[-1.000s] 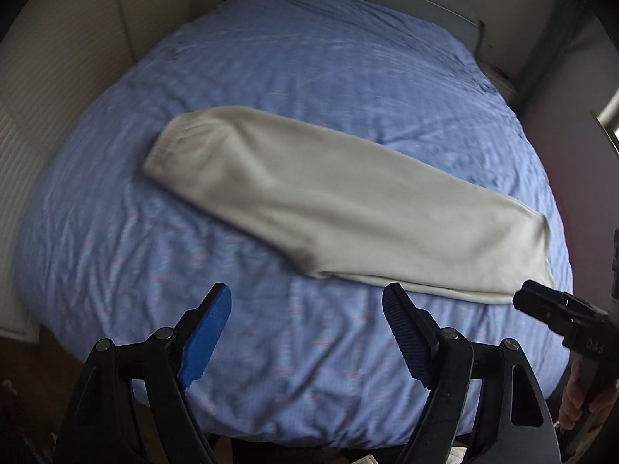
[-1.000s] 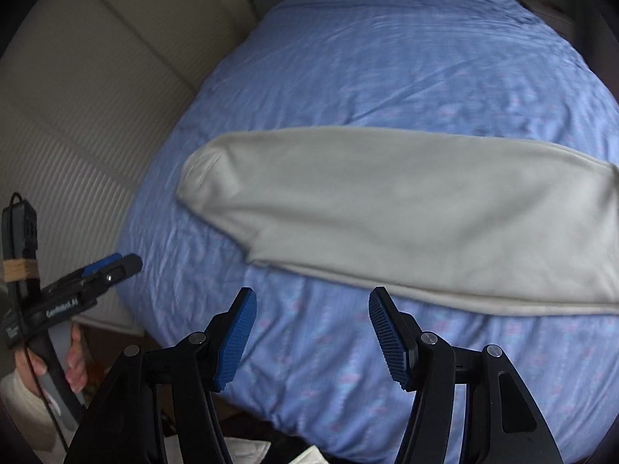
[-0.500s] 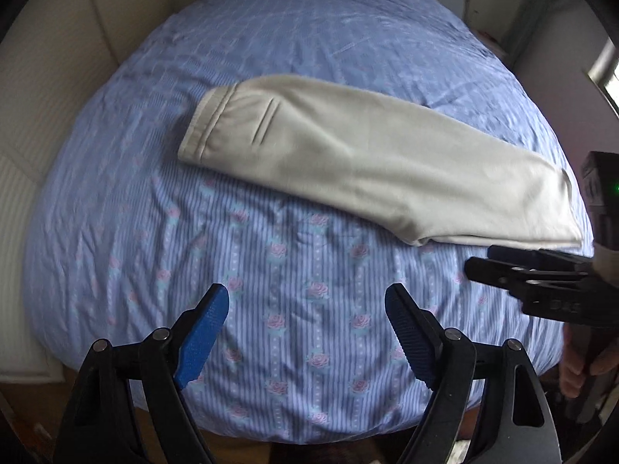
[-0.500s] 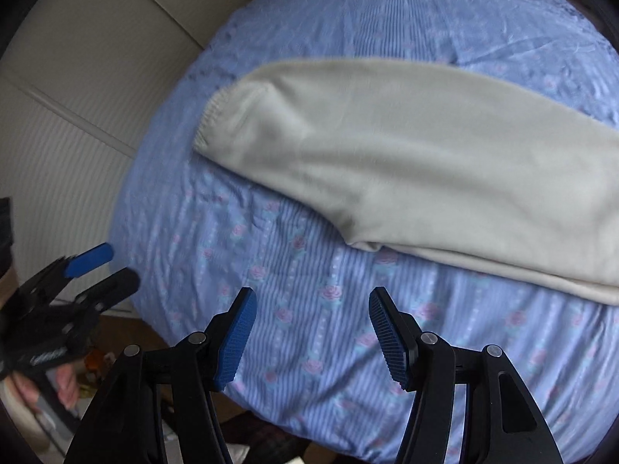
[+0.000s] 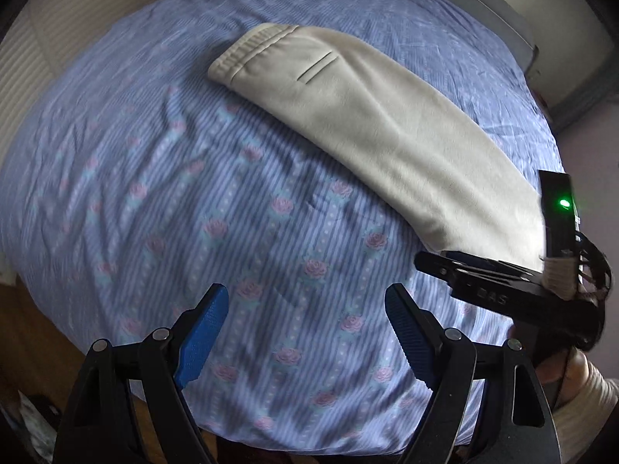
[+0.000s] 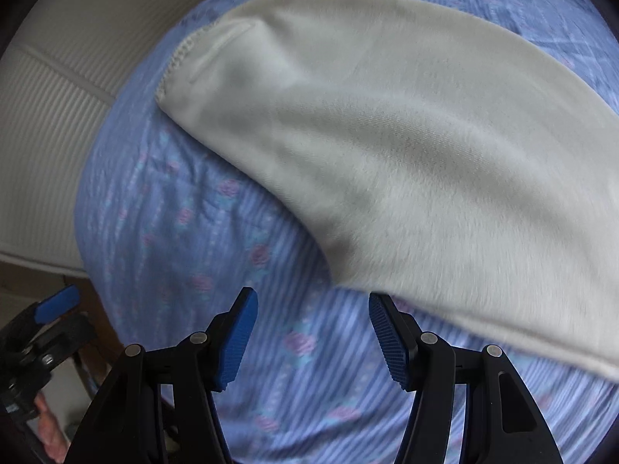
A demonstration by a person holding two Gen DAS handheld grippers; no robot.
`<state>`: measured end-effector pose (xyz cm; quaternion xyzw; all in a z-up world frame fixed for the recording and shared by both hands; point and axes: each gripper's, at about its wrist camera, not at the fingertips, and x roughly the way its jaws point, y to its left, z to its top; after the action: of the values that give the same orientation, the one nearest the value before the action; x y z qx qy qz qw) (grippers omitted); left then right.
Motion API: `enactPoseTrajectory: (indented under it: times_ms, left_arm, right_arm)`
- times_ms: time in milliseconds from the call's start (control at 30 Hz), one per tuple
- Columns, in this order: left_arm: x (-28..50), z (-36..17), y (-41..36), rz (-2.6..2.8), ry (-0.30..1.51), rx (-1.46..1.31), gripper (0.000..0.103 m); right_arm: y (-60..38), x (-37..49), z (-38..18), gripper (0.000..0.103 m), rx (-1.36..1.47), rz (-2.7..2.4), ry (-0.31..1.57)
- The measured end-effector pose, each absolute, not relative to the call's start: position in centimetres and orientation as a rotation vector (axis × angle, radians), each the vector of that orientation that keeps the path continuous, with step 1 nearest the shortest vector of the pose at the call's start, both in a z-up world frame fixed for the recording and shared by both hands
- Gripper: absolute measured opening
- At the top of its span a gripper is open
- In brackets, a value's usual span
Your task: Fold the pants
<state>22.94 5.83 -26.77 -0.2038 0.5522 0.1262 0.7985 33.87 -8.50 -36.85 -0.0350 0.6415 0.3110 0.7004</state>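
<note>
Cream pants point(image 5: 371, 123), folded lengthwise into one long strip, lie flat on the bed point(image 5: 216, 201). The waistband and a slit pocket show at the far left in the left wrist view. My left gripper point(image 5: 305, 324) is open and empty over bare sheet, short of the pants. In the right wrist view the pants point(image 6: 406, 147) fill the upper right, with the stitched waistband end at the left. My right gripper point(image 6: 313, 336) is open and empty, close over the near edge of the pants; it also shows at the right in the left wrist view point(image 5: 483, 274).
The bed has a blue striped sheet with pink roses point(image 6: 216, 255). A grey headboard point(image 5: 499, 11) stands at the far side. Cream ribbed panels point(image 6: 65, 116) run along the left of the bed. Wooden floor point(image 5: 35, 328) shows at the bed's near edge.
Both grippers have moved in closer to the bed and lower. The right gripper has closed in on the near edge of the pants. Both jaws stayed open.
</note>
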Motion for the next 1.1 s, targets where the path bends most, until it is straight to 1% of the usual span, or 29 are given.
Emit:
enactPoseTrajectory:
  times_ms: [167,333,367,400,467,500,533,600,667,767,867,933,1000,1100]
  left_arm:
    - [22.5,-26.3,5.2,0.317,1.162,-0.453,0.083]
    - [22.2,-26.2,5.3,0.363,1.162,-0.472,0.083]
    - [22.1,-26.2,5.4,0.369,1.161,-0.476,0.083]
    - [22.0,-26.1,5.3,0.376,1.16,-0.48,0.083]
    - [21.7,-26.1,5.3,0.386,1.162,-0.486,0.083]
    - [21.6,-26.1,5.3,0.388,1.164,-0.489,0.083]
    - [21.4,-26.1,5.2,0.389,1.166,-0.49,0.083]
    - [20.9,-25.9,5.1,0.398,1.162,-0.484,0.083]
    - [20.4,-25.8,5.3,0.422,1.155,-0.485,0.083]
    - [20.1,-26.3,6.0,0.45,1.164,-0.529,0.083]
    - [20.1,-26.3,6.4,0.466,1.161,-0.55,0.083]
    - [20.2,-26.0,6.6,0.482,1.158,-0.537,0.083]
    - [20.4,-25.7,7.0,0.496,1.153,-0.528,0.083]
    - [20.6,-25.2,7.9,0.493,1.147,-0.539,0.084]
  right_arm:
    - [-8.0,34.5,-34.3,0.061,-0.125,0.757,1.291]
    - [-7.2,35.4,-36.9,0.06,-0.163,0.76,1.346]
    - [-7.0,35.4,-37.4,0.057,-0.17,0.755,1.355]
    - [-6.9,35.3,-37.9,0.051,-0.171,0.746,1.371]
    - [-6.7,35.1,-38.8,0.042,-0.188,0.71,1.401]
    - [-6.6,35.0,-38.7,0.035,-0.195,0.701,1.402]
    - [-6.4,34.8,-38.1,0.032,-0.192,0.712,1.402]
    - [-6.6,34.3,-35.6,0.032,-0.146,0.73,1.36]
    - [-7.2,34.2,-34.9,0.032,-0.079,0.729,1.356]
    - [-8.4,34.9,-37.0,0.032,0.005,0.734,1.455]
    - [-8.3,34.9,-37.9,0.032,-0.025,0.757,1.474]
    - [-8.3,34.5,-37.5,0.033,-0.02,0.75,1.486]
    - [-8.8,33.9,-36.1,0.036,-0.025,0.764,1.461]
    - [-9.6,32.5,-35.5,0.036,0.131,0.857,1.571]
